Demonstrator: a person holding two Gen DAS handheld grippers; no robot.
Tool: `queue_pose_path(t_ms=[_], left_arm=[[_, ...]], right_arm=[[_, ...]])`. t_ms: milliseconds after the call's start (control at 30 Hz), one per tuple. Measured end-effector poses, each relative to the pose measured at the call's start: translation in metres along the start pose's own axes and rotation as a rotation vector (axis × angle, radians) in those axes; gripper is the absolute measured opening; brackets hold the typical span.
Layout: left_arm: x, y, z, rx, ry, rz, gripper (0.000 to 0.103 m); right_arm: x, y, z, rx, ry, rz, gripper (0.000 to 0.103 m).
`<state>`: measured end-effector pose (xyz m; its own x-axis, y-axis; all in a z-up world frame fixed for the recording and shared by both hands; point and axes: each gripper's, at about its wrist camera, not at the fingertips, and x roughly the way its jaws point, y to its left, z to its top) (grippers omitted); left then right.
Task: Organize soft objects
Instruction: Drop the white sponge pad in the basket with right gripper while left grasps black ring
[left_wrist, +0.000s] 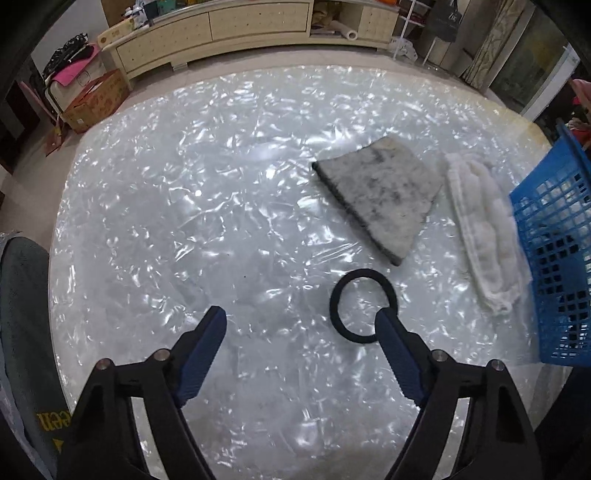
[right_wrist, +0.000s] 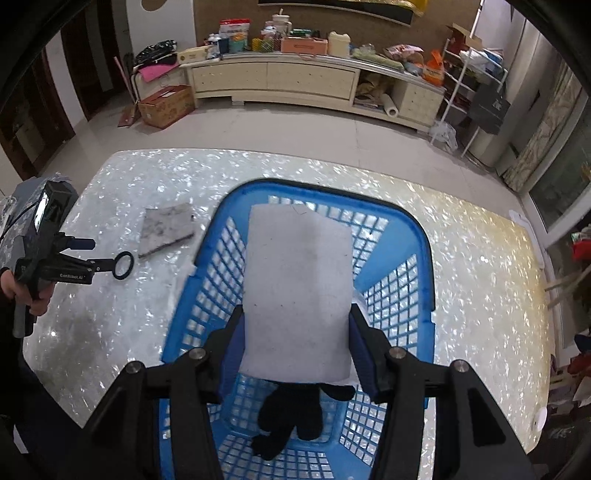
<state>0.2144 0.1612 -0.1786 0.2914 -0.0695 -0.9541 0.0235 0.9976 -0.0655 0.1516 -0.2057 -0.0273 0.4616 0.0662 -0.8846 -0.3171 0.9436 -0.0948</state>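
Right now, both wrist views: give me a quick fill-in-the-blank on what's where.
1. The right gripper holds a white pad above the ____ basket.
2. The black hair tie lies by the left gripper, whose fingers are ____.
3. Inside the basket lies a ____ glove.

Missing: blue; open; black

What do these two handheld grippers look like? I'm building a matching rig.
The left gripper has black angular linkage arms with silver pivot pins and dark blue ribbed fingers. In the right wrist view its black pistol-style body carries white "GenRobot.AI" lettering, a small lit screen and a thin cable, gripped by a bare hand. The right gripper matches: black arms, silver pins, blue pads.
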Motion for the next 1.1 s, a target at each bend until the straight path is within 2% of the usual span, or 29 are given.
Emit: queue_pose_path(t_ms=[67,200,267,300,367,500,633,867,1100], left_arm=[[0.006,0.000,0.001,-0.002,0.015,0.002,0.064],[0.013,-0.002,0.005,0.021,0.021,0.025,0.063],[0.013,-0.002,0.007,0.029,0.022,0.034,0.051],[0.014,-0.004,0.008,0.032,0.023,0.053,0.048],[0.014,-0.005,0.010,0.030,0.025,0.048,0.037],[0.014,-0.010,0.014,0.045,0.025,0.037,0.024],[0.014,-0.021,0.012,0.066,0.032,0.021,0.005],[0.010,-0.032,0.003,0.054,0.029,-0.024,0.003],[-0.019,-0.035,-0.004,0.050,-0.026,-0.055,0.003]], right_arm=[[0.001,-0.005,-0.001,0.008,0.004,-0.001,0.050],[0.002,-0.012,-0.001,0.013,0.010,-0.003,0.050],[0.003,-0.014,0.000,0.017,0.010,-0.003,0.050],[0.002,-0.016,0.000,0.020,0.009,-0.003,0.050],[0.002,-0.017,0.001,0.027,0.006,-0.003,0.050],[0.000,-0.020,0.002,0.036,-0.003,-0.003,0.051],[-0.001,-0.023,0.005,0.043,-0.009,-0.008,0.051],[0.002,-0.026,0.009,0.045,-0.020,-0.015,0.051],[0.017,-0.025,0.009,0.037,0.012,-0.012,0.051]])
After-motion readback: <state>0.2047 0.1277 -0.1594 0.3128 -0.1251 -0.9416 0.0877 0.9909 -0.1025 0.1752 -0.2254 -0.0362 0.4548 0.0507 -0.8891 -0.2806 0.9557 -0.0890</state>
